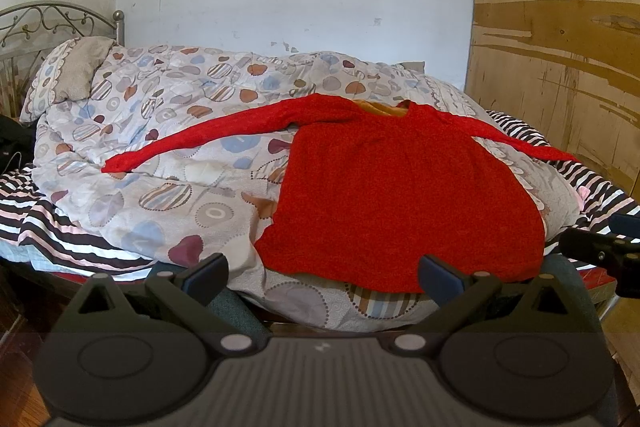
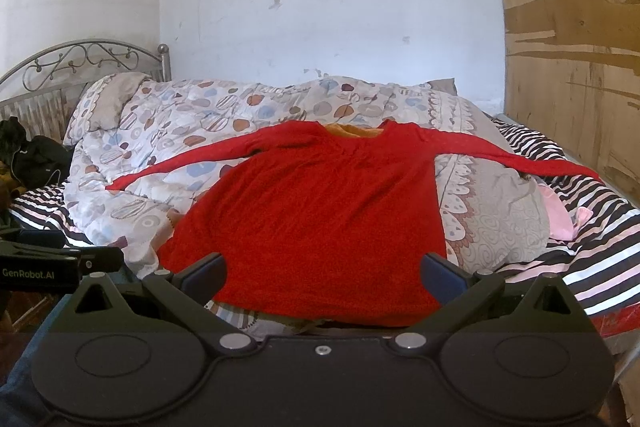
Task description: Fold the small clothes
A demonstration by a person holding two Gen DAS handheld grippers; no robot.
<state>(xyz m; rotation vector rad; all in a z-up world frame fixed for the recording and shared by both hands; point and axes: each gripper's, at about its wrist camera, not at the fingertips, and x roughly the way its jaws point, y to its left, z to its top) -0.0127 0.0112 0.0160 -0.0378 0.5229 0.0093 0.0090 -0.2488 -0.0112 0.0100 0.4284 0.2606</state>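
Observation:
A red long-sleeved top point(image 1: 404, 195) lies flat on a patterned quilt point(image 1: 172, 131) on the bed, both sleeves spread out sideways, neck at the far side with an orange lining showing. It also shows in the right wrist view point(image 2: 320, 223). My left gripper point(image 1: 322, 277) is open and empty, just short of the top's near hem, toward its left corner. My right gripper point(image 2: 322, 277) is open and empty, in front of the middle of the near hem. The right gripper's body shows at the right edge of the left wrist view point(image 1: 612, 247).
The quilt lies heaped over a black, white and pink striped sheet point(image 2: 592, 267). A pillow point(image 1: 72, 75) and metal headboard point(image 1: 48, 23) are at the left. A wooden panel point(image 1: 560, 59) stands at the right. Dark clothes point(image 2: 36, 159) lie by the headboard. A pink item point(image 2: 560, 219) lies at the right.

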